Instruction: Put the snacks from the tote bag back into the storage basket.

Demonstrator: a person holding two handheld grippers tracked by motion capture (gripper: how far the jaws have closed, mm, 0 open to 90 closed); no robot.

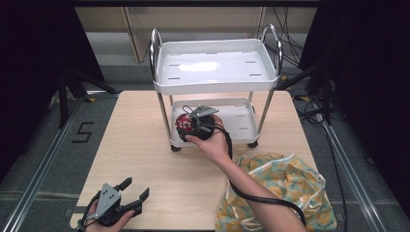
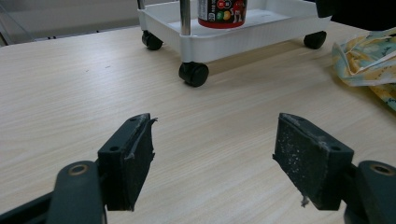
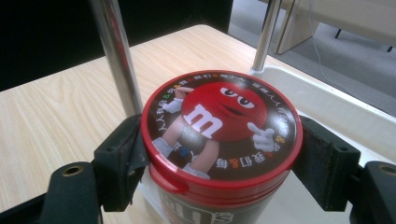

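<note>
At the bottom left of the high view, the left gripper (image 1: 129, 192) idles low over the bench (image 1: 145, 145), jaws wide, nothing between them. Its own view confirms it: both pads apart over bare wood, cart castor (image 2: 194, 73) further up the frame.

Lower right of the high view: a crumpled patterned cloth (image 1: 275, 186) sits on the bench edge, not involved.

Centre of the high view: the right hand (image 1: 212, 142) reaches forward to the cart's lower tray (image 1: 237, 116), and the right gripper (image 1: 191, 124) is on the candy tub (image 1: 184, 122). The right gripper view shows the jaws clamped on the tub (image 3: 219, 140) from both sides, just below the red lid rim. The tub stands upright in the near-left corner of the lower tray, close beside a chrome post (image 3: 116, 56); the tub's base is out of frame, so I can't tell if it's resting on the tray or lifted.

Handling, my read: rigid plastic cylinder, smooth and somewhat slippery wall, light to moderate depending on fill. The under-lid grip is good since the rim acts as a stop against sliding down. Watch the post clearance on the left jaw.

Far end: the top tray (image 1: 215, 65) is empty.
</note>
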